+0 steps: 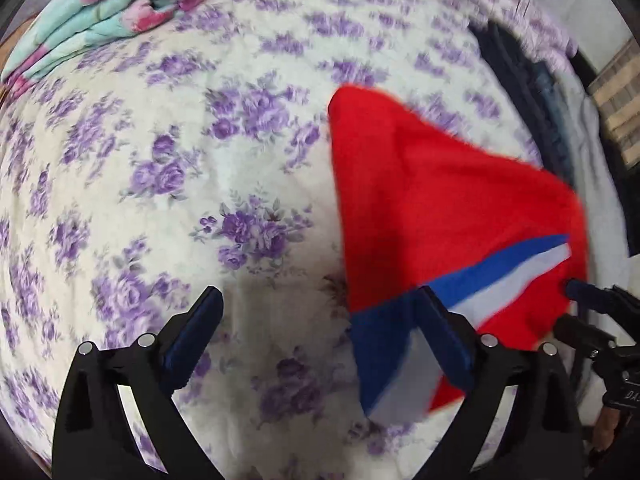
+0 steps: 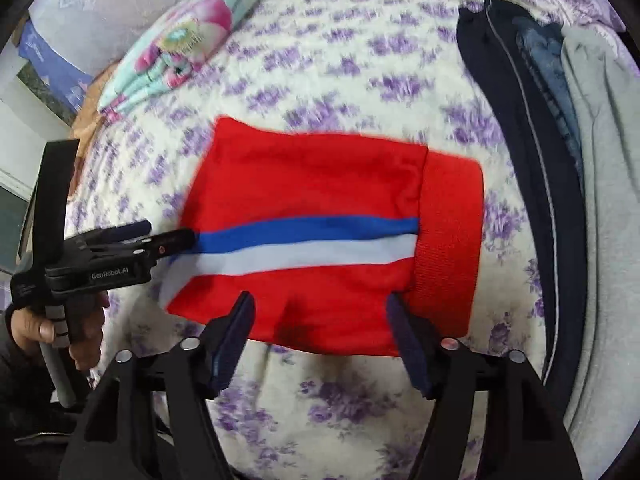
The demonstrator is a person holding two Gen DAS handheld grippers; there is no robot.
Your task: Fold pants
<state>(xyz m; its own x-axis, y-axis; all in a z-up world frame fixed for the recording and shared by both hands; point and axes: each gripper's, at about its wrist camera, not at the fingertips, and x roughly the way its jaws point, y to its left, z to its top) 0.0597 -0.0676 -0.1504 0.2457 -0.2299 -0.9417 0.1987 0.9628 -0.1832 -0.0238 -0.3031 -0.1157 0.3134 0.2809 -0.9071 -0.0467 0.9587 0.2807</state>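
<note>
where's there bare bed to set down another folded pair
Widest free patch: floral bedspread between the folded red pants and the rolled floral blanket. A narrower strip lies between the pants and the right gripper. Crowded along the far-right edge, where dark and grey clothes pile up.

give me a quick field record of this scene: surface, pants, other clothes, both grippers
surface: bed cover with purple flower print
pants: red pants with a blue and white stripe, folded into a compact block, lying flat on the cover
other clothes: dark, blue and grey garments piled along the right edge; folded floral blanket at the far left
left gripper: jaws open, nothing between them, beside the left end of the pants
right gripper: jaws open, over the near edge of the pants, not pinching them
</note>
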